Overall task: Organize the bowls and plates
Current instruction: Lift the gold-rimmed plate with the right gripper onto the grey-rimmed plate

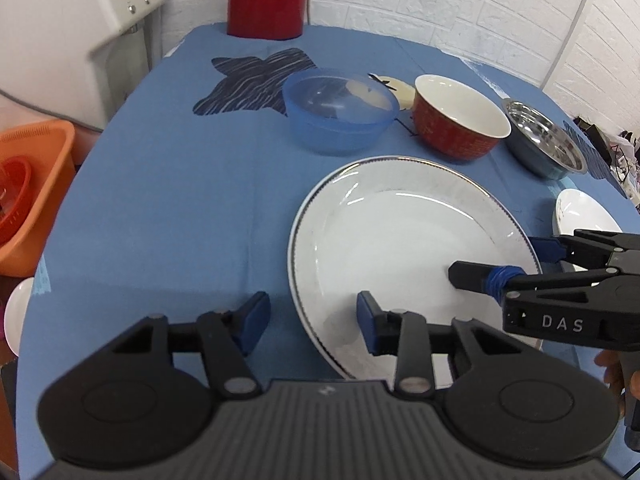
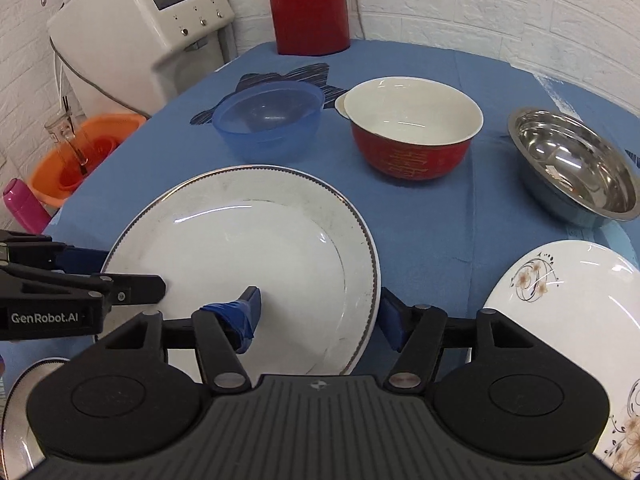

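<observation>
My left gripper (image 1: 312, 322) and right gripper (image 2: 320, 316) both gape wide, holding nothing — each straddles an opposite rim of the white plate (image 2: 256, 248) between them.

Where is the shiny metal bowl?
The metal bowl sits on the blue tablecloth at the right, beside the red bowl and behind the flowered plate.

Two close wrist views, shared plate (image 1: 400, 240)
</observation>
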{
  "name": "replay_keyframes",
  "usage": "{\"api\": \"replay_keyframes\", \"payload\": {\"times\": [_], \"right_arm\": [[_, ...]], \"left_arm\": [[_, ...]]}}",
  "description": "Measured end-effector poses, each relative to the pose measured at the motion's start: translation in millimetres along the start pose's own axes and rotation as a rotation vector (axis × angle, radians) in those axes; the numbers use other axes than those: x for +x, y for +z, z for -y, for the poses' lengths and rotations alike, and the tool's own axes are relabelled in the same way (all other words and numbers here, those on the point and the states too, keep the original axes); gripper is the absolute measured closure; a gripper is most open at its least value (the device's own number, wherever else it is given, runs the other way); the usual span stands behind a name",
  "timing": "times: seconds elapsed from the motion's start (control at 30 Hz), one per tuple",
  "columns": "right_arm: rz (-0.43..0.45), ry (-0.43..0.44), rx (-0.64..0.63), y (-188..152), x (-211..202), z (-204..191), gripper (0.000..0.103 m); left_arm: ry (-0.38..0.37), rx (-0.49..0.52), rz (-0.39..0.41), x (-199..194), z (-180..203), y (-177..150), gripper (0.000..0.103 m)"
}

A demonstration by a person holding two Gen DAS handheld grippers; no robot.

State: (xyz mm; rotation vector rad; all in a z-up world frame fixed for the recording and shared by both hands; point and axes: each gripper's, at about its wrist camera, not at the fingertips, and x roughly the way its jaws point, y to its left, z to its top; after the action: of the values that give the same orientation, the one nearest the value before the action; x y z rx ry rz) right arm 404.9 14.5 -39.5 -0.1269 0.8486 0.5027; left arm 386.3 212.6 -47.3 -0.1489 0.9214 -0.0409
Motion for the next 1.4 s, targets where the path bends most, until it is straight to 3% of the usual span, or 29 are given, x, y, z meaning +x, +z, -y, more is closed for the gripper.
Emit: {"api": "replay_keyframes", "payload": {"times": [0.17, 0.3, 0.47, 0.8, 1.1, 1.4], "right_arm": [[0.008, -0.004, -0.010, -5, -5, -4, 0.060], [0.034, -0.016, 0.033, -7, -6, 0, 0.072], [0.061, 0.026, 0.065, -9, -18, -4, 0.071], [0.160, 0.007, 0.048, -21, -47, -19, 0.070], [0.278, 0.046, 0.024, -77, -108, -58, 0.066], [0.262, 0.043, 0.046, -131, -111, -83, 0.066]], "left_arm": [[0.021, 0.008, 0.019, 0, 6, -1, 0.076], [0.022, -0.021, 0.028, -3, 5, 0, 0.085], [0.062, 0.016, 0.082, -22, 10, 4, 0.095], [0.087, 0.056, 0.155, -59, 19, -13, 0.095], [0.116, 0.095, 0.257, -130, 30, -82, 0.095], [0.114, 0.073, 0.210, -137, 23, -150, 0.094]]}}
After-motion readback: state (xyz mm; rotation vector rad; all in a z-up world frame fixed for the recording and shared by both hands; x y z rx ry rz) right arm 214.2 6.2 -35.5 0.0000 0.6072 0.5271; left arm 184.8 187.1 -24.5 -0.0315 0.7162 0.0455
